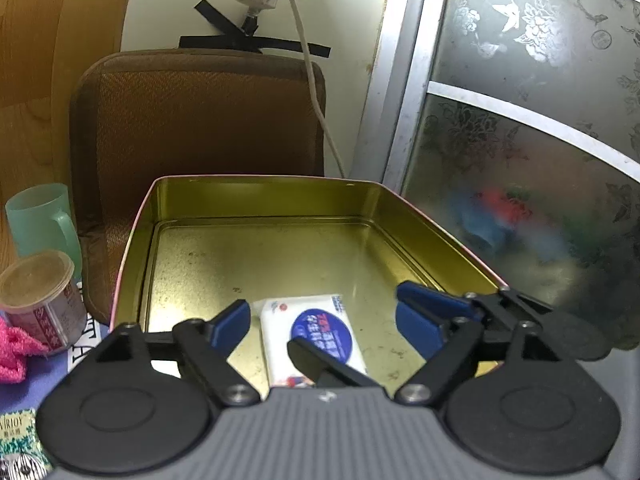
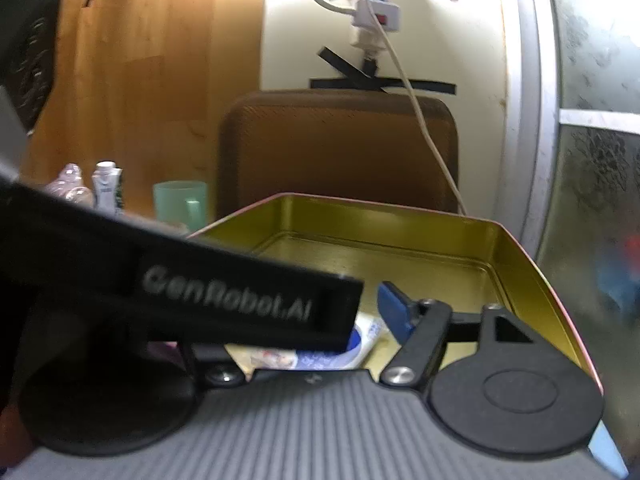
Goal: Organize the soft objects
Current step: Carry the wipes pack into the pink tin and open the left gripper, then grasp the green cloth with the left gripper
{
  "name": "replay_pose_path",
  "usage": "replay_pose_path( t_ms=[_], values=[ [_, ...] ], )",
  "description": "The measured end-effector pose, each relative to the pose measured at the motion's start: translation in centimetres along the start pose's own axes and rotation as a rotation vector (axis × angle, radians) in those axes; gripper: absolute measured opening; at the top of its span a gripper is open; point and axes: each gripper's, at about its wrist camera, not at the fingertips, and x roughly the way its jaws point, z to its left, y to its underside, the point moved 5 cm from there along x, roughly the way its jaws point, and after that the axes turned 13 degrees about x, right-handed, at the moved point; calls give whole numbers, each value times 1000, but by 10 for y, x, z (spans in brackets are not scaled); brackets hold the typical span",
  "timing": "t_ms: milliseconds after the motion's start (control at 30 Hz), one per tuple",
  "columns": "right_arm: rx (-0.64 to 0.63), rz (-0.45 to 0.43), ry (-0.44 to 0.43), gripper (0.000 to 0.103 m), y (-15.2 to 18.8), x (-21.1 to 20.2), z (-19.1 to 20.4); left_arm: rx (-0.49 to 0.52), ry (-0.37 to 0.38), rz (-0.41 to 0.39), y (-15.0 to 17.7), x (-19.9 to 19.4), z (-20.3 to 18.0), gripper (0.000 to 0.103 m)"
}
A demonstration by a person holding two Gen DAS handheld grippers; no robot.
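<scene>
From the left wrist camera, the gold metal tin (image 1: 256,248) lies open, and inside it, near its front wall, lies one white tissue pack (image 1: 310,328) with a blue round label. The rest of the tin's floor is bare. The left hand-held gripper (image 1: 322,320) hangs above this pack with its blue fingers (image 1: 420,320) wide apart, and it holds nothing. A black bar crosses the lower part of the pack, so its near end is hidden. To the left of the tin stand a green mug (image 1: 40,220) and a lidded cup (image 1: 40,300), and a pink cloth (image 1: 16,352) is cut off by the frame edge. Behind the tin leans a brown cushion (image 1: 196,120).

From the right wrist camera, the same tin (image 2: 520,264) is seen with the pack (image 2: 360,340) at its front, mostly covered by a blurred black body marked "GenRobot.AI" (image 2: 224,296). Only one blue finger (image 2: 394,312) of the right hand-held gripper shows; the other one is hidden, so I cannot tell how far it is open. The back part of the tin is free.
</scene>
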Motion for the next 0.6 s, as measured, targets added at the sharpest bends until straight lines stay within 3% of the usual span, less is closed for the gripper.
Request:
replay_pose_path(
  t_ms=[167,400,600],
  values=[
    [32,-5,0,81,4,-8,-2,-1,12,-36,2,-22,0,85],
    [27,-57,-35,81,0,-32,17,-25,22,-135,7,-86,1,87],
    [34,-50,-92,81,19,-64,45,-69,9,-166,51,-153,27,90]
  ],
)
